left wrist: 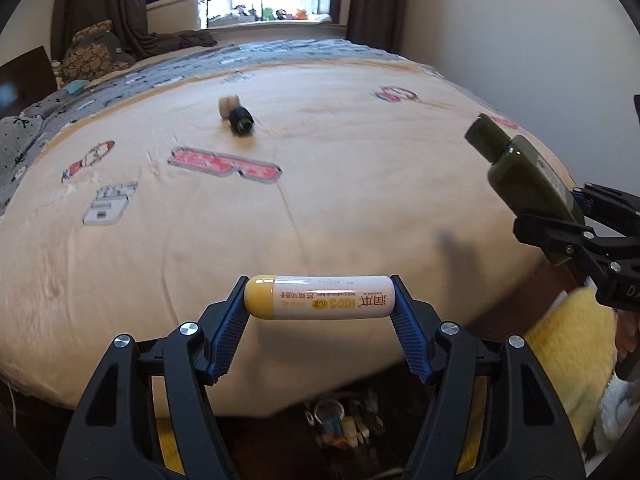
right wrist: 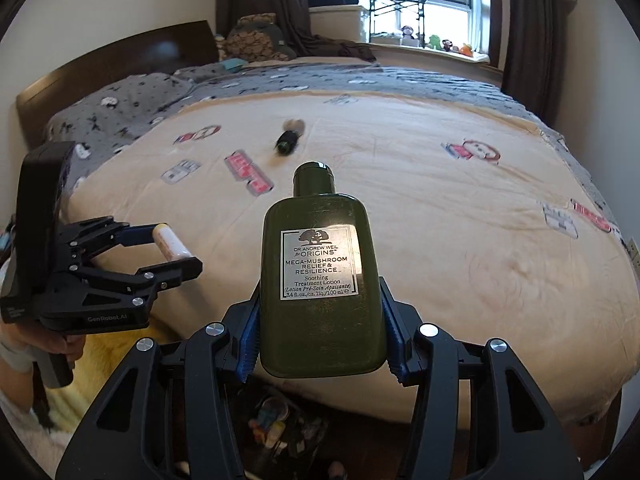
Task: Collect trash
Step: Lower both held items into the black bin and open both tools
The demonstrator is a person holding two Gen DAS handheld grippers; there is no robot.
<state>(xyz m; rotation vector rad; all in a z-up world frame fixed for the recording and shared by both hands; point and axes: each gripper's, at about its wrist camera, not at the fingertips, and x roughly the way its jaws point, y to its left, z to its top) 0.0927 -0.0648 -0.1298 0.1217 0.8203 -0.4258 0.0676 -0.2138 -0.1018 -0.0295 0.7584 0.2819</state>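
Observation:
My left gripper (left wrist: 320,298) is shut on a white tube with a yellow cap (left wrist: 320,297), held crosswise above the near edge of the bed; the tube also shows in the right wrist view (right wrist: 172,245). My right gripper (right wrist: 320,320) is shut on a dark green lotion bottle (right wrist: 320,276), cap pointing away; the bottle also shows at the right of the left wrist view (left wrist: 528,176). A small black bottle with a beige piece beside it (left wrist: 239,117) lies on the beige blanket in the middle of the bed (right wrist: 289,138).
The bed (left wrist: 280,220) has a beige printed blanket and grey pillows (right wrist: 132,108) at the headboard. On the floor below the bed's edge sits a container with several small items (left wrist: 340,420) (right wrist: 276,424). A yellow furry rug (left wrist: 568,344) lies at the right. A window is behind.

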